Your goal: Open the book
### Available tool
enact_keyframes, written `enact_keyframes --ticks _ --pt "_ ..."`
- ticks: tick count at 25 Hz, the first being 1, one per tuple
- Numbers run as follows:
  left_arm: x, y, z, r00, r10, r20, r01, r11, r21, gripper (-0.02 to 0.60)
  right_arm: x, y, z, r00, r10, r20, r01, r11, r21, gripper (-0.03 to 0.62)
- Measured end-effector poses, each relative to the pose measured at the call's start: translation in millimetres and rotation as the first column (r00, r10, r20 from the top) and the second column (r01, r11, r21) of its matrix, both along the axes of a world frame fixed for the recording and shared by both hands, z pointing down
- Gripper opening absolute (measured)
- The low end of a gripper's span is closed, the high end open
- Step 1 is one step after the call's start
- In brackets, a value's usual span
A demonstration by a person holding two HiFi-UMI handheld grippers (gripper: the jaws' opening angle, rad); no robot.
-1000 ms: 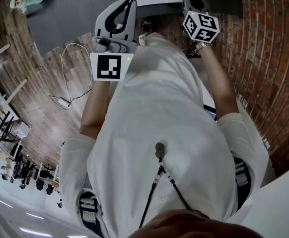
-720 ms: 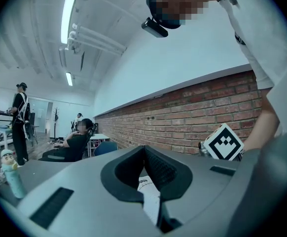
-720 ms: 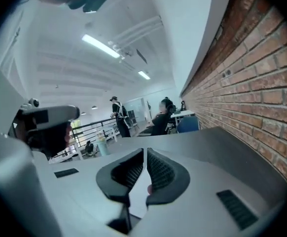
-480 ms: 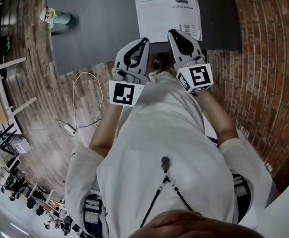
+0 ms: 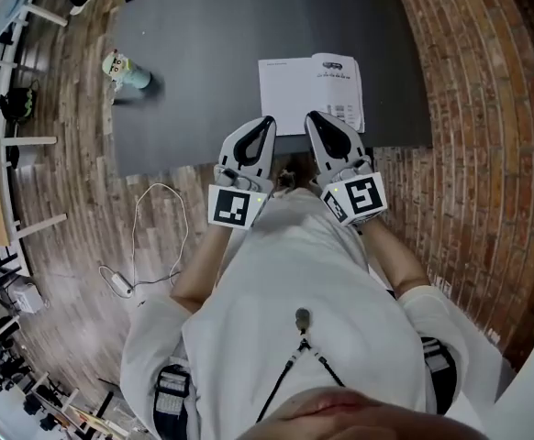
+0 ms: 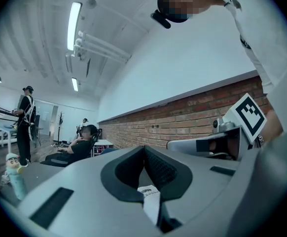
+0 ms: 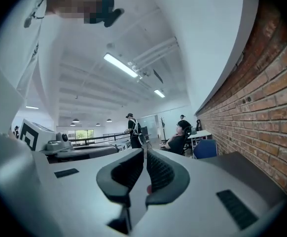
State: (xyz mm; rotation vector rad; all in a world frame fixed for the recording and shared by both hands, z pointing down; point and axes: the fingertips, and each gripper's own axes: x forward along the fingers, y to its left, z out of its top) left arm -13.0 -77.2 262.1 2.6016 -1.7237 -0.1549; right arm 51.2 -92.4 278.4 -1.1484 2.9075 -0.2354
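1. With both tools off the book, I judge a springy page could flop back shut.
2. The left tool and right tool both have their jaws together and empty. Lowered carelessly, those closed tips could crease or shove the paper.
3. The book lies just ahead of both tools on the dark desk, near its edge. It is spread open, with white pages up and print on the right page.

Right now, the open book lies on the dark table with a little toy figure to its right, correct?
No: the little toy figure stands left of the open book on the dark table, as the head view shows.
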Motion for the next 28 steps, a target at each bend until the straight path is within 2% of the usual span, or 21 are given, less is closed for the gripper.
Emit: enact_keyframes --ticks 3,6,10,15,20,28 --pt "-2 2 -8 1.000 -0.011 -0.001 0.011 1.000 0.004 0.023 -3 2 -11 1.000 0.001 -0.007 -0.001 1.000 0.013 0.048" --pt "-6 2 -6 0.998 -0.011 0.063 0.012 1.000 -0.027 0.023 -5 3 -20 1.000 0.012 -0.005 -0.012 1.000 0.018 0.046" --pt "-5 0 -21 0.999 -0.013 0.036 0.012 1.000 0.015 0.023 -7 8 -32 1.000 0.015 0.016 -0.015 1.000 0.007 0.041" --pt "2 -1 -27 0.997 0.007 0.076 -0.007 1.000 -0.006 0.023 -4 8 -46 0.999 0.025 0.046 -0.026 1.000 0.005 0.038" --pt "12 1 -41 0.998 0.035 0.054 -0.037 0.999 0.039 0.023 3 10 -57 0.998 0.028 0.061 -0.029 0.999 0.019 0.036" --pt "13 -5 -46 0.998 0.052 0.045 -0.054 0.998 0.042 0.023 7 5 -65 0.997 0.030 0.069 -0.033 0.999 0.035 0.035"
